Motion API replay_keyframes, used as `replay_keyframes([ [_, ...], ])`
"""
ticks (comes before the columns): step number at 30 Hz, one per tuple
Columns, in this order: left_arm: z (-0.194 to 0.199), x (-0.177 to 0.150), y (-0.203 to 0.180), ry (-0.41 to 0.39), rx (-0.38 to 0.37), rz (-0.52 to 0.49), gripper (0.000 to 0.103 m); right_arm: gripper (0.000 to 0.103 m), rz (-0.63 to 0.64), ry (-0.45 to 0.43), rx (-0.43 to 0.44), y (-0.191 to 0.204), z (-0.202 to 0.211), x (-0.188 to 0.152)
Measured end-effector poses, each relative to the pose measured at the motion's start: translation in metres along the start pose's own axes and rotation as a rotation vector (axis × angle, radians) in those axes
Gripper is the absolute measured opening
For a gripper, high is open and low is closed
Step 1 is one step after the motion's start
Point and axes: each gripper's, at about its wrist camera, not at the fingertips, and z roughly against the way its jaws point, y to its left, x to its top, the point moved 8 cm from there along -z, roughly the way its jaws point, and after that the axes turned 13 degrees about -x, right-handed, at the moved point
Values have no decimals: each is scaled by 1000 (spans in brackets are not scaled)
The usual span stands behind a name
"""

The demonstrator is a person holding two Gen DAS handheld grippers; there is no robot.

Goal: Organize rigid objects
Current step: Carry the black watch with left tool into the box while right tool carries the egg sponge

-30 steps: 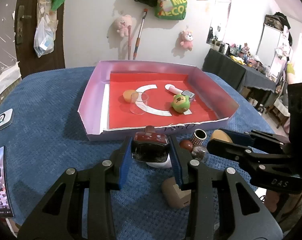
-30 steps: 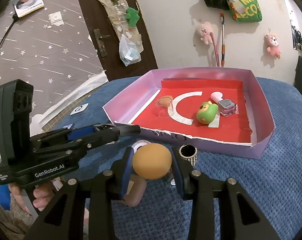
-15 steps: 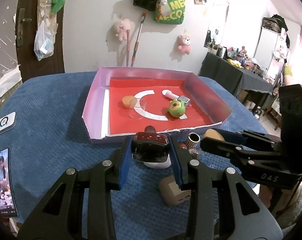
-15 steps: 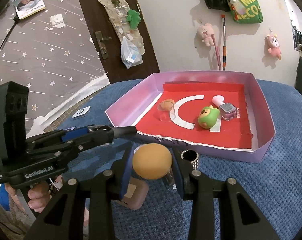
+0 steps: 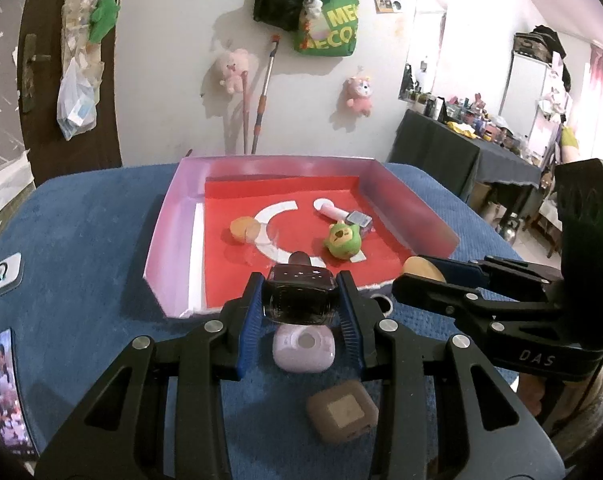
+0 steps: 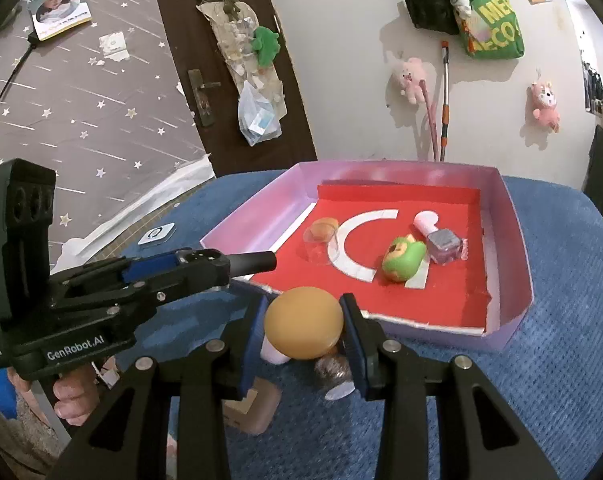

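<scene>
My left gripper (image 5: 300, 305) is shut on a dark glass bottle (image 5: 299, 299) with a dark cap, held above the blue cloth just before the near wall of the pink tray (image 5: 169, 220). My right gripper (image 6: 303, 330) is shut on an orange round piece (image 6: 303, 326), also held near the tray's front edge; it shows in the left wrist view (image 5: 423, 270) too. In the tray lie a green toy (image 5: 342, 240), a clear cup (image 6: 320, 242), an orange piece (image 5: 241, 228) and a pink-capped bottle (image 6: 441, 240).
On the blue cloth below the grippers lie a pale pink case (image 5: 303, 349), a brown case (image 5: 341, 416) and a small glittery bottle (image 6: 333, 368). A phone (image 5: 5, 392) and a white device (image 5: 1, 276) lie at the left. A dark table (image 5: 461, 152) stands at the right.
Both grippers have lifted with their objects and moved forward toward the tray's front edge. The pink and brown cases on the cloth are now uncovered below.
</scene>
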Motion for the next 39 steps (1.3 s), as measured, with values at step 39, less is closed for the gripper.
replay_keyframes([
  [39,-86,-4,43,136,-9,38,34,40,-16,193,-35,-31,-105,11],
])
